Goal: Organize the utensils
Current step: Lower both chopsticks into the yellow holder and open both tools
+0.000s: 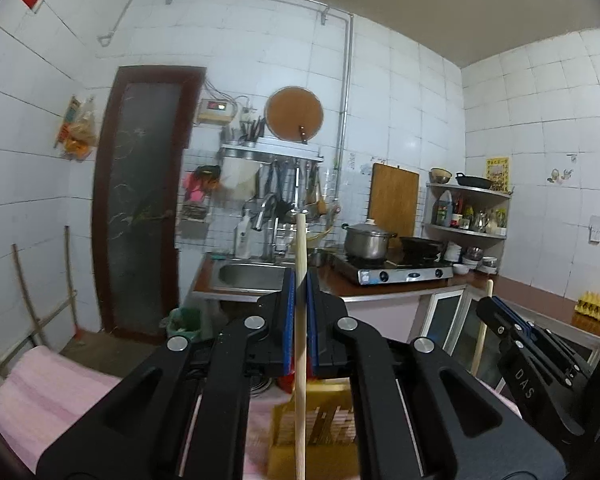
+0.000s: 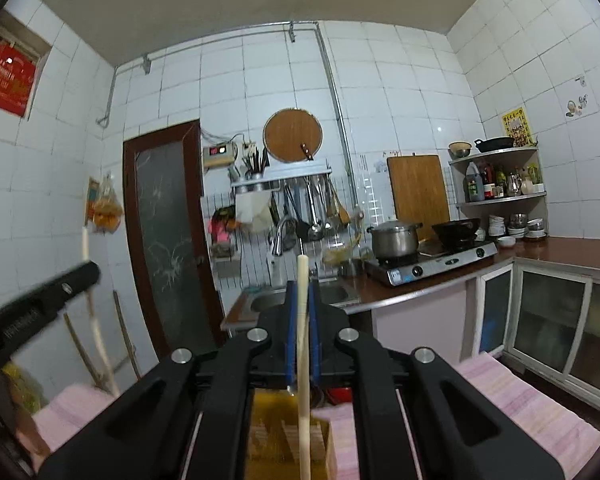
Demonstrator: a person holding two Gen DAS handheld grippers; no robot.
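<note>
My left gripper is shut on a pale wooden chopstick that stands upright between the blue pads. Its lower end points down at a yellow slotted utensil holder on a pink towel. My right gripper is shut on a second wooden chopstick, also upright, above the same yellow holder. The right gripper shows at the right of the left wrist view with its stick. The left gripper shows blurred at the left of the right wrist view.
A pink towel covers the surface under both grippers. Behind stand a steel sink, a two-burner stove with a steel pot and a black wok, a brown door and corner shelves.
</note>
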